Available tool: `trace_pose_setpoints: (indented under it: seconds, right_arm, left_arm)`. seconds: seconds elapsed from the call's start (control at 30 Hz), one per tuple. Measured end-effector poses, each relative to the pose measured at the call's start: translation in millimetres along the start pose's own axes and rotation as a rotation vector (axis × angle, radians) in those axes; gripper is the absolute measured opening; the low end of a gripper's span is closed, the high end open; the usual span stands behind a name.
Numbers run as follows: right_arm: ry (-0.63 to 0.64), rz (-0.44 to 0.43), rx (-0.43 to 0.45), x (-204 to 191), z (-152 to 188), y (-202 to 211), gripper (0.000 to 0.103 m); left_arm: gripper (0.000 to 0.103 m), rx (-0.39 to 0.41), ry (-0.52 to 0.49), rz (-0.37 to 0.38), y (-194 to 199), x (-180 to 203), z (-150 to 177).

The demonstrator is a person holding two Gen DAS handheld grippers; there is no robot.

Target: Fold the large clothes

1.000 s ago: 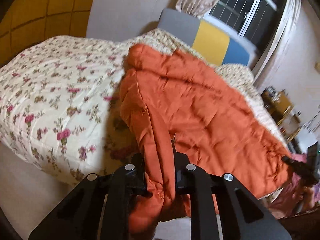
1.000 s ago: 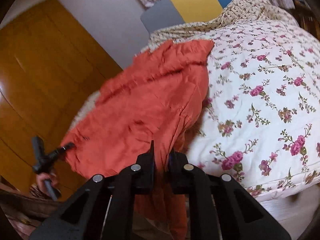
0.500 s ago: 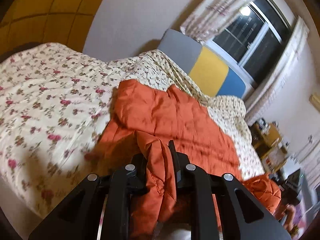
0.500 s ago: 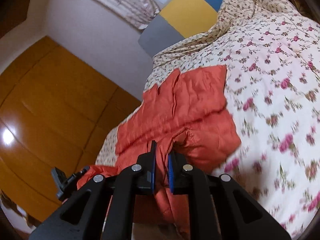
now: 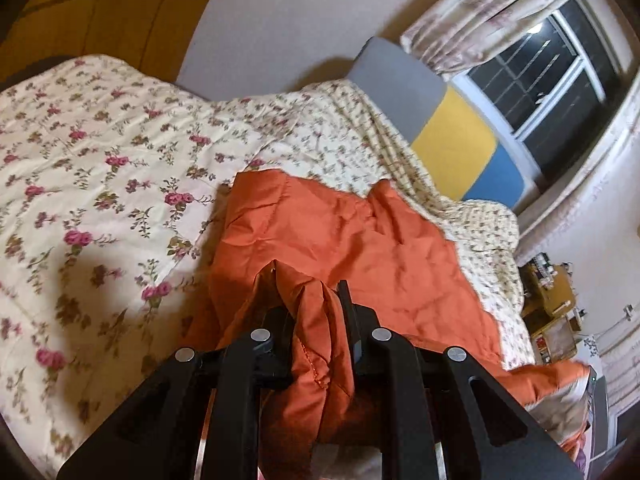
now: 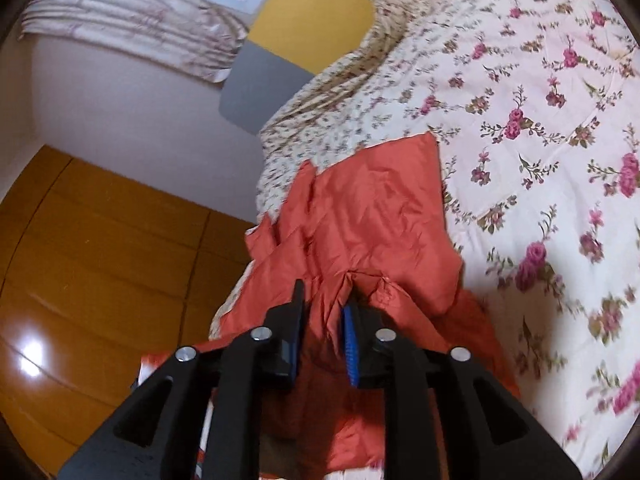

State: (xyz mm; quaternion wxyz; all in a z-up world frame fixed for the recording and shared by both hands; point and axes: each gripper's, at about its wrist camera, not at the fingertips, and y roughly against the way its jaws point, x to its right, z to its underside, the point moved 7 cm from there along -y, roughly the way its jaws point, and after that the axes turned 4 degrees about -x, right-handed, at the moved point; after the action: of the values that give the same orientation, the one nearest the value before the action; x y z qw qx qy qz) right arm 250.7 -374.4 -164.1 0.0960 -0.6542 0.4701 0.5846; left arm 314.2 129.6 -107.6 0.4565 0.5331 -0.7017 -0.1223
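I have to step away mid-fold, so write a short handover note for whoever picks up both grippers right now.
Left gripper: shut on a bunched edge of the orange quilted jacket.
Right gripper: jaws have just been opening, fabric between them, grip loosening.
Jacket lies on the floral bedspread, near edge carried over its far part.
Done: first fold laid over.
Left: release both edges, smooth, then probably fold again.

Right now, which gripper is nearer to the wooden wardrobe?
Probably left. The left gripper, shut on the orange jacket, holds its end toward the wardrobe. The right gripper, whose jaws have just been opening around the jacket, stands across the jacket from the wardrobe.
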Motion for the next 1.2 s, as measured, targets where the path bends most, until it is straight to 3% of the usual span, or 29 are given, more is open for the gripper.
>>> trace_pose_setpoints:
  seconds: [0.17,0.3,0.4,0.47,0.53,0.63,0.77,0.83,0.9,1.07,1.2]
  right_arm:
    - [-0.075,-0.004,0.022,16.0,-14.3,-20.5,0.041]
    - [-0.093,-0.024,0.064,20.5,-20.4,-28.5,0.066]
    - [-0.094,-0.041,0.135,20.9,-29.7,-28.8,0.083]
    - [-0.072,-0.02,0.194,18.9,-35.1,-23.5,0.091]
    - [-0.031,-0.002,0.239,15.1,-38.8,-15.2,0.092]
    - [0.031,0.003,0.258,10.0,-36.2,-0.3,0.097]
    - [0.079,0.025,0.289,18.0,-22.2,25.7,0.1]
    - [0.097,0.059,0.268,24.8,-14.1,27.5,0.101]
    - [0.138,0.115,0.188,32.3,-2.3,18.8,0.101]
    - [0.266,0.261,0.024,37.0,16.9,-19.7,0.101]
    - [0.267,0.297,-0.018,40.1,15.9,-42.5,0.101]
  left_arm:
    - [0.017,-0.043,0.065,-0.022,-34.1,-16.7,-7.8]
    - [0.022,-0.066,0.159,0.024,-47.9,-25.5,-11.3]
    - [0.049,-0.048,0.248,0.117,-46.5,-26.5,-19.0]
    - [0.083,0.044,0.309,0.186,-32.5,-31.1,-29.0]
    - [0.092,0.142,0.347,0.19,-14.0,-38.6,-37.3]
    - [0.093,0.222,0.352,0.195,8.2,-55.2,-42.2]
    - [0.095,0.266,0.302,0.101,32.1,-88.1,-20.3]
    - [0.095,0.246,0.262,0.072,34.7,-98.8,-3.0]
    - [0.095,0.176,0.166,0.052,29.0,-98.9,19.4]
    - [0.095,0.055,-0.077,0.021,8.1,-62.8,46.9]
    - [0.095,0.008,-0.138,-0.03,-19.2,-34.0,25.6]
